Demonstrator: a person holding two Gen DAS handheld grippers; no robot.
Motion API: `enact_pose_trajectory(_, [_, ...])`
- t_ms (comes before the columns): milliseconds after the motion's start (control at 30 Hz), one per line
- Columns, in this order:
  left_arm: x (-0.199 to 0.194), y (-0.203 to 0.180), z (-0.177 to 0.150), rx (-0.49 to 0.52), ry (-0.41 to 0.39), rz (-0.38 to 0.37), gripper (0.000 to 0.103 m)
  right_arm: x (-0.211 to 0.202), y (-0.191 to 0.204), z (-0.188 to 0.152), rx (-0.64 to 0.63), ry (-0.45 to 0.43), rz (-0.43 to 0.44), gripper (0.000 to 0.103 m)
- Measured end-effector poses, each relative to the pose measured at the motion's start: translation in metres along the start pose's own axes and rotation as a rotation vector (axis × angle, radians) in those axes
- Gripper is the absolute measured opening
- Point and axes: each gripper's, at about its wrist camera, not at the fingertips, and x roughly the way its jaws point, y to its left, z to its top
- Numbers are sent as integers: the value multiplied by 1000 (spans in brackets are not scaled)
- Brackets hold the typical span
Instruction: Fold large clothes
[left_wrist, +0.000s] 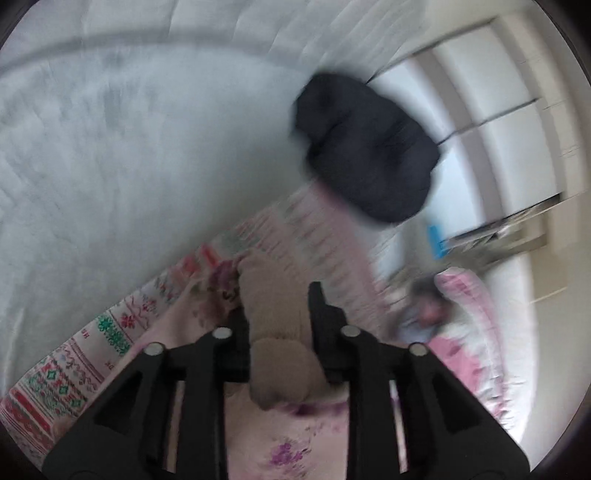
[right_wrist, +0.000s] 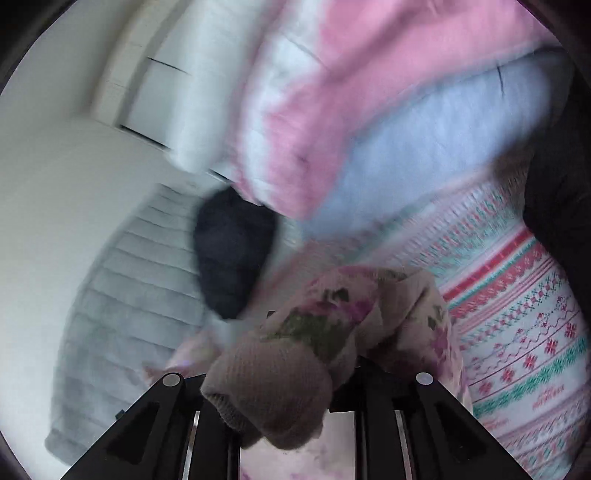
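A pale pink garment with purple flowers (left_wrist: 284, 454) has a beige ribbed cuff (left_wrist: 275, 321), and that cuff fills the gap between the fingers of my left gripper (left_wrist: 279, 314), which is shut on it. In the right wrist view the same floral garment (right_wrist: 332, 314) is bunched over my right gripper (right_wrist: 314, 332). Another beige cuff (right_wrist: 269, 398) hangs between its jaws and hides the fingertips. Both views are blurred by motion. The garment lies over a white blanket with red and green knit-style bands (left_wrist: 110, 332) (right_wrist: 517, 332).
A grey plush bed cover (left_wrist: 129, 166) (right_wrist: 129, 295) spreads to the left. A dark bundled garment (left_wrist: 365, 155) (right_wrist: 232, 254) lies beyond the grippers. Pink-and-white fleece (right_wrist: 332, 92) and pale blue cloth (right_wrist: 424, 158) pile up at the right. White cupboards (left_wrist: 498, 110) stand behind.
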Motion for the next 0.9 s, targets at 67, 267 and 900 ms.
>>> enact_pose_trajectory(67, [22, 5, 6, 5, 59, 15, 33, 24, -22, 8, 69, 59, -28, 25])
enact_pose_trajectory(267, [7, 10, 24, 17, 97, -99, 47, 30, -47, 21, 164, 162, 132, 51])
enact_pose_trajectory(900, [37, 14, 7, 222, 94, 66, 69, 46, -18, -24, -520, 44, -285, 70])
